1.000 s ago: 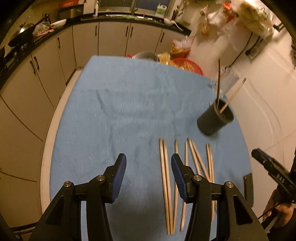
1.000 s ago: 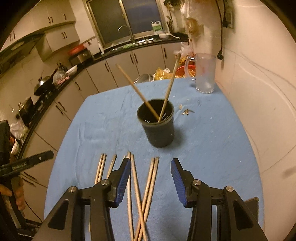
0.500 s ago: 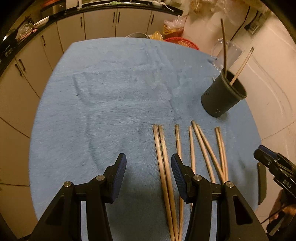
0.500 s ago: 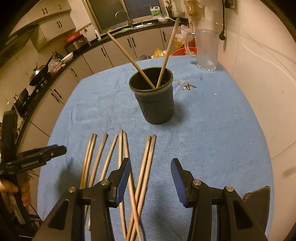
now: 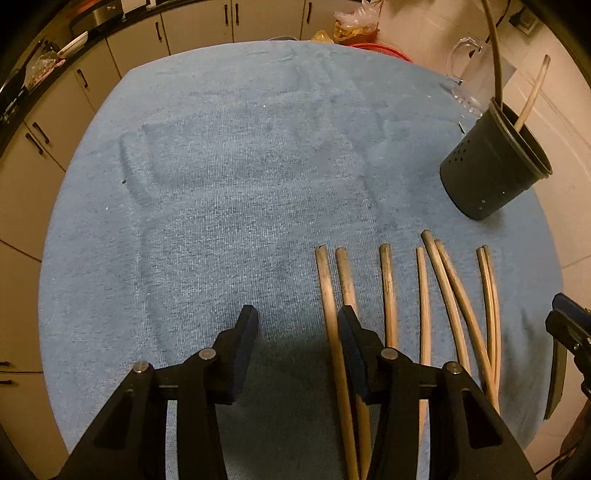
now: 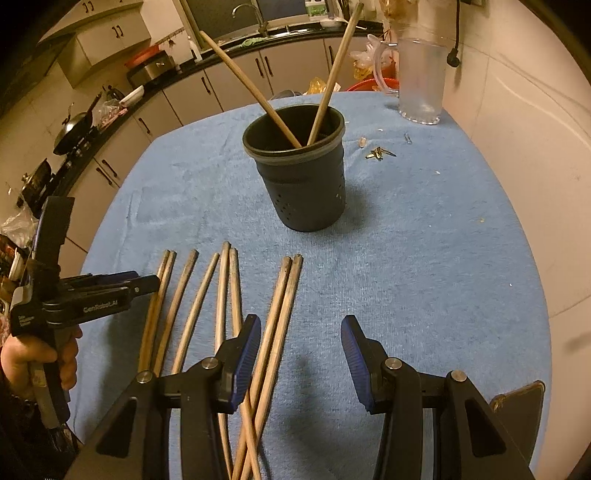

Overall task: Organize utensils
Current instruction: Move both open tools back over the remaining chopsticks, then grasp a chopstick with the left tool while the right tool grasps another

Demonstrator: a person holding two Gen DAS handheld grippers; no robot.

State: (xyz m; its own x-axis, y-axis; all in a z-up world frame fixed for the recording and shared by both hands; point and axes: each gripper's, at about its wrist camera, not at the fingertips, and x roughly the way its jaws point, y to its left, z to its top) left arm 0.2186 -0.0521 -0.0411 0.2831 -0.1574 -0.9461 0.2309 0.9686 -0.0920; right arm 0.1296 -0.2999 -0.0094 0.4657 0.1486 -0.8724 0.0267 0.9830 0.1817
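Several wooden chopsticks (image 5: 388, 288) (image 6: 192, 291) lie side by side on a blue cloth (image 5: 221, 177) (image 6: 424, 258). Beyond them stands a dark perforated holder (image 5: 487, 166) (image 6: 303, 184) with two chopsticks leaning in it. My left gripper (image 5: 298, 321) hovers low over the left end of the row, jaws closing. The leftmost chopstick lies on the cloth just inside its right finger, and no pad presses on it. My right gripper (image 6: 301, 325) hangs open over the right end, with a pair of chopsticks (image 6: 286, 291) beside its left finger.
A clear plastic jug (image 6: 421, 81) (image 5: 469, 70) stands at the far right edge of the cloth, with small metal bits (image 6: 378, 153) near it. A person's hand (image 6: 37, 354) holds the left gripper. Kitchen cabinets (image 5: 199, 22) run behind. A red basin (image 5: 380, 48) sits past the far edge.
Both grippers have sunk toward the cloth, so the chopsticks and holder look larger. The left gripper's jaws have narrowed slightly. The right jaws are unchanged.
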